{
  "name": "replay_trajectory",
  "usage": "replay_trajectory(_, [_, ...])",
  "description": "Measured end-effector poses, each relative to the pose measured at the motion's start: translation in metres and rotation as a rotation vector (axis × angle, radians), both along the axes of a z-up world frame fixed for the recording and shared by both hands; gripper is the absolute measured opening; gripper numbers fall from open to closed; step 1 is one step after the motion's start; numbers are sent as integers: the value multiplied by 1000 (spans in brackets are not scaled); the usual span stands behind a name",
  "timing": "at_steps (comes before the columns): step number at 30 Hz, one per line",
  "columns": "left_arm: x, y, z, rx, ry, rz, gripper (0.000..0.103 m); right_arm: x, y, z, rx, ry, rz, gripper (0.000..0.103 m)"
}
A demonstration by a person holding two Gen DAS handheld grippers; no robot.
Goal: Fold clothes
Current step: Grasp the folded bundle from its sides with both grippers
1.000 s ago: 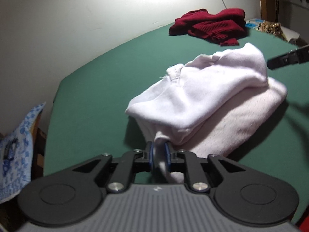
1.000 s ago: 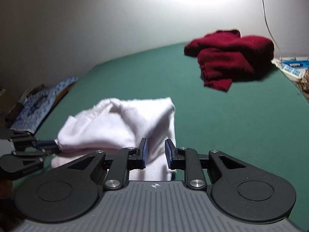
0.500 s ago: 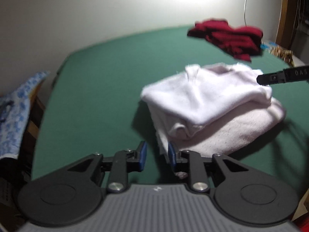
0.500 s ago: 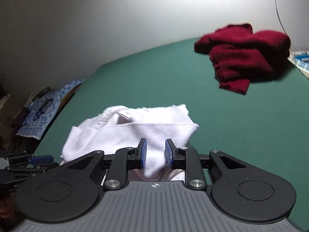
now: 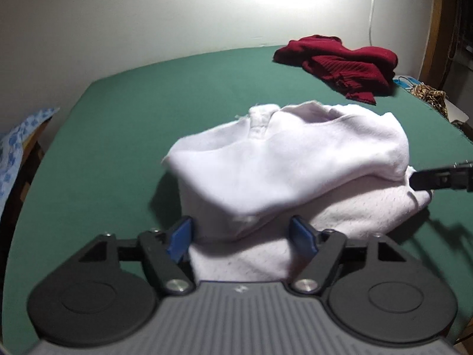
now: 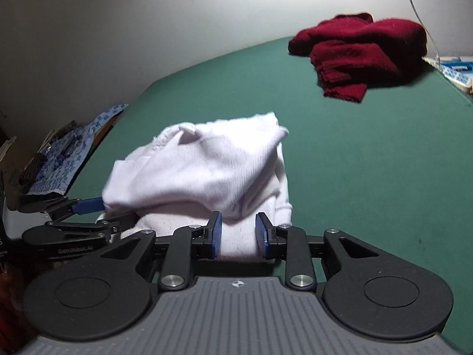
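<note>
The folded white garment (image 5: 283, 171) lies on the green table (image 5: 124, 112). Beyond the garment, near the wall, sits a crumpled red sweater (image 5: 340, 62); a blue-patterned cloth (image 6: 68, 153) hangs off the table edge to the garment's left. The left gripper (image 5: 242, 238) points down at the garment's near edge, jaws opening wide, cloth between but not pinched. The right gripper (image 6: 236, 232), tilted down at the garment's other end, is opening slightly, its pads just beside a fold without clearly pressing it.

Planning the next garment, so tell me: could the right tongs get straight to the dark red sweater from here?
Probably yes. Bare green table lies between the right tongs and the dark red sweater. Their jaws are opening, but the white garment sits between them, so back off it first.
</note>
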State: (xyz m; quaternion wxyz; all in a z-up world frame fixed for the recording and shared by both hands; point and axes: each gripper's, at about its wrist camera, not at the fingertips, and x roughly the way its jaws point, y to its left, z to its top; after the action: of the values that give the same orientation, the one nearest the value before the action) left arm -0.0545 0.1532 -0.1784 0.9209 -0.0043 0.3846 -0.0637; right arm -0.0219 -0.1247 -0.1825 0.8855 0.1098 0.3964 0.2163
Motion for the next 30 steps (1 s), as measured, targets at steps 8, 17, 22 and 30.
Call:
replay_trajectory(8, [-18, 32, 30, -186, -25, 105, 75, 3, -34, 14, 137, 1, -88, 45])
replay_trajectory(17, [27, 47, 21, -211, 41, 97, 87, 60, -39, 3, 237, 153, -68, 64])
replay_trajectory(22, [47, 46, 12, -260, 74, 35, 88, 69, -38, -10, 273, 192, -87, 64])
replay_trajectory(30, [54, 53, -1, -437, 120, 24, 102, 85, -51, -19, 370, 265, 33, 64])
